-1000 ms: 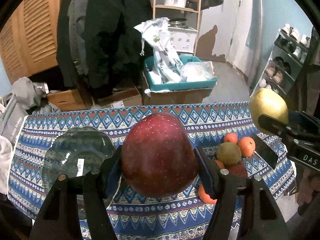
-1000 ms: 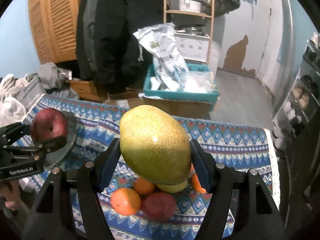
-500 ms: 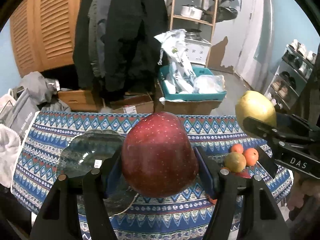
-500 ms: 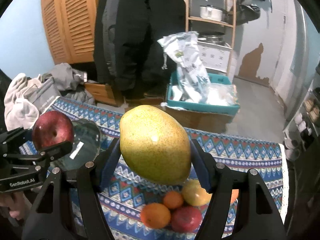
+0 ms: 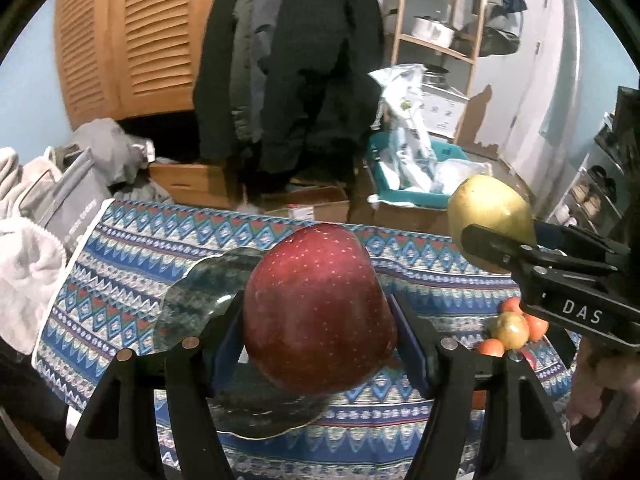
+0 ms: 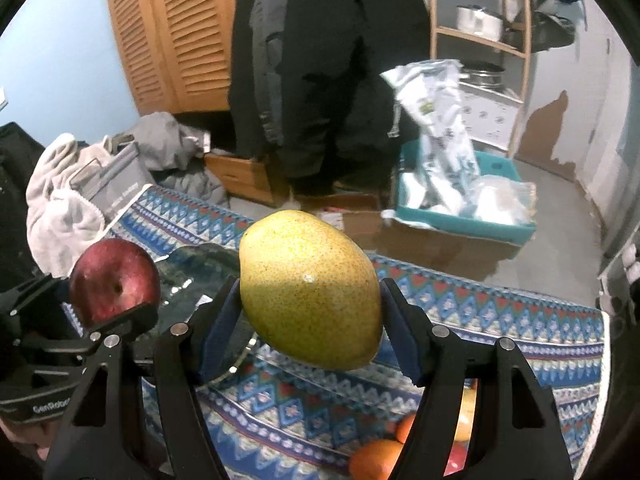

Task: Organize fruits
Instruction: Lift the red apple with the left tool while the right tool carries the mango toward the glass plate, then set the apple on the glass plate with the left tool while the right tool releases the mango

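My left gripper (image 5: 320,334) is shut on a big red apple (image 5: 318,312), held above the dark glass plate (image 5: 192,300) on the patterned tablecloth (image 5: 120,248). My right gripper (image 6: 310,330) is shut on a yellow-green mango (image 6: 310,290), raised over the cloth just right of the plate (image 6: 200,264). From the left wrist the mango (image 5: 490,210) and right gripper (image 5: 496,246) show at right; from the right wrist the apple (image 6: 114,280) and left gripper (image 6: 100,308) show at left. Several oranges and small fruits (image 5: 510,330) lie in a pile on the cloth (image 6: 376,464).
Beyond the table stand a teal bin (image 5: 416,190) on cardboard boxes, hanging dark coats (image 5: 296,60), a wooden shelf (image 5: 440,32) and louvred doors (image 5: 132,36). Clothes and a towel (image 5: 28,276) are heaped off the table's left end.
Both grippers have travelled left across the table with their fruits held. The fruit pile has slid toward the right and lower edges of the views, and the plate now lies under the apple.
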Demonstrator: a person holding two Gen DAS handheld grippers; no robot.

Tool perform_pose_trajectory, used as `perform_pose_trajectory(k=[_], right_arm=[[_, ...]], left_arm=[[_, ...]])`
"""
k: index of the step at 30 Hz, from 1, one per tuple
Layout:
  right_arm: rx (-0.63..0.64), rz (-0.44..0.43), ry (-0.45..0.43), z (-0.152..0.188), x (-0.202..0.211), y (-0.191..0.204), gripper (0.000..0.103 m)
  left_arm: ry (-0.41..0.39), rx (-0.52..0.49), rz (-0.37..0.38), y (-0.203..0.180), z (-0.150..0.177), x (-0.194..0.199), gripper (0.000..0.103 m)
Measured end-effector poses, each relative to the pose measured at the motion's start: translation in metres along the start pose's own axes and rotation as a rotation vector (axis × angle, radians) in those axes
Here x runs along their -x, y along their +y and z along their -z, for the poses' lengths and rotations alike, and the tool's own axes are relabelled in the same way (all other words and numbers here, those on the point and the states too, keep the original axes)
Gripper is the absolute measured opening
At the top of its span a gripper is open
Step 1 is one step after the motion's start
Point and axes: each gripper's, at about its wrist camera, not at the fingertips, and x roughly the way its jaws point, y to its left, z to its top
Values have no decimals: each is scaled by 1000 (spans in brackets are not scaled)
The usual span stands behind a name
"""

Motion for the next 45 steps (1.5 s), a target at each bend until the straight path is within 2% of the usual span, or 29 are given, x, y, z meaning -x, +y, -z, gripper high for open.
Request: perform_pose_trajectory(k=[8, 15, 30, 40, 45], right_arm=[[31, -66, 70, -8, -44, 40, 69], [56, -100, 145, -6, -81, 66, 69], [120, -129, 299, 15, -140, 104, 69], [114, -120, 401, 41, -165, 102, 69], [102, -110, 426, 48, -171, 96, 69]], left_arm=[[31, 59, -43, 40, 7, -14, 69], [95, 99, -79, 70, 20, -37, 69], [238, 144, -115, 101, 47, -82, 69], [369, 183, -100, 107, 68, -109, 69], [383, 172, -132, 107, 72, -110, 70]])
